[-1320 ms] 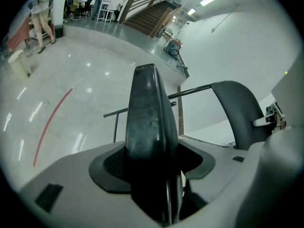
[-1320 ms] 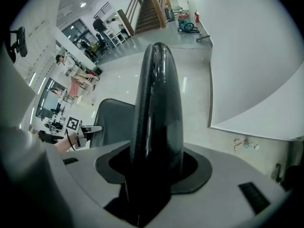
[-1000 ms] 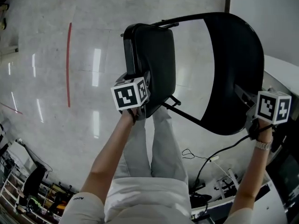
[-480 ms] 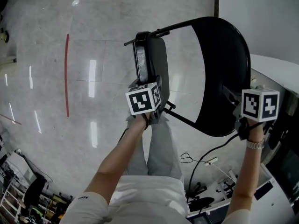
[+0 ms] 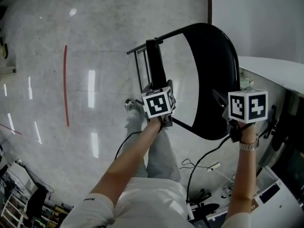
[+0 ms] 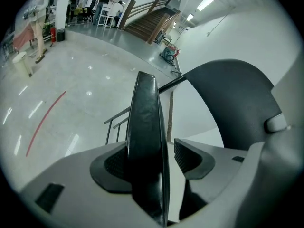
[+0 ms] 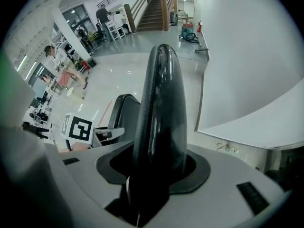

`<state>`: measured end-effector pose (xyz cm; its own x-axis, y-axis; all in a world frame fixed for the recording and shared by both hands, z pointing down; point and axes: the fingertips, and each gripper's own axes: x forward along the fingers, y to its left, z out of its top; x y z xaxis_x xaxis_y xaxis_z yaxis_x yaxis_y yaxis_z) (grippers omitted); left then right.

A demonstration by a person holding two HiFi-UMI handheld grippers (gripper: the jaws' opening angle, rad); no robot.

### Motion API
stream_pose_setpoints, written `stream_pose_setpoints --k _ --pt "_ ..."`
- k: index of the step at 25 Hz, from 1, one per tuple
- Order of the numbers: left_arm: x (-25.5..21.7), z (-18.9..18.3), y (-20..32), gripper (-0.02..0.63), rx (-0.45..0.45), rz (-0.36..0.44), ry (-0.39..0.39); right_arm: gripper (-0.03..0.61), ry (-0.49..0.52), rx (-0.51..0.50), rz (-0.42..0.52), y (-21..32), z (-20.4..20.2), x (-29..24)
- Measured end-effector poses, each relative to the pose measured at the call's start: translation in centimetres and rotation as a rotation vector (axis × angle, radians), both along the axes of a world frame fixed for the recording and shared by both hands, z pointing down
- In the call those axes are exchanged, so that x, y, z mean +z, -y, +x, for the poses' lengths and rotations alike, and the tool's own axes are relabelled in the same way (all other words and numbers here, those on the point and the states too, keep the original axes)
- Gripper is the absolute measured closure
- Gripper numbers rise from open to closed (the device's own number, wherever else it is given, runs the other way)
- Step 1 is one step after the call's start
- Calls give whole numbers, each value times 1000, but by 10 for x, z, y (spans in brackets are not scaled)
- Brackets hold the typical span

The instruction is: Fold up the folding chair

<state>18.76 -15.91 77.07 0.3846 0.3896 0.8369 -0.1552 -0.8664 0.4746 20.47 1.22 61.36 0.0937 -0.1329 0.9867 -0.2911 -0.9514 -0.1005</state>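
Observation:
A black folding chair stands on the pale floor. In the head view its seat [image 5: 154,63] is tipped up and shows edge-on, next to the curved backrest [image 5: 213,80]. My left gripper [image 5: 158,99] is shut on the seat's near edge. In the left gripper view the seat [image 6: 147,127] runs up between the jaws of that gripper [image 6: 151,151], pressed to the left pad, with a thin strip of floor beside the right pad. My right gripper [image 5: 240,107] is shut on the backrest's near rim. The backrest [image 7: 161,108] fills the jaws of the right gripper [image 7: 159,167].
A white round table [image 5: 273,70] and a white wall [image 5: 256,13] crowd the right side. Cables [image 5: 199,167] trail on the floor by the person's legs [image 5: 156,151]. A red line [image 5: 65,84] marks the floor at left. Stairs [image 6: 147,25] and people are far off.
The seat has swung up from showing its broad face to edge-on, closer to the backrest. My left gripper moved right with it; my right gripper drifted left with the backrest.

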Motion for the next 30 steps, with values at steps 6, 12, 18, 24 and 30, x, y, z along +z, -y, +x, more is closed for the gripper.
stream_pose_setpoints --k 6,12,18,24,30 --pt "-7 13 -50 328 25 -74 14 424 -25 -30 35 13 2 -17" --pt "-2 17 -74 328 42 -16 3 434 -25 -32 66 5 -1 -20" --pt "6 17 -92 328 74 -4 66 443 -27 -45 79 -1 2 -21" --pt "12 22 -120 328 91 15 66 472 -31 -56 129 9 1 -23" --pt "15 26 -129 328 125 0 33 472 -25 -65 137 1 2 -18"
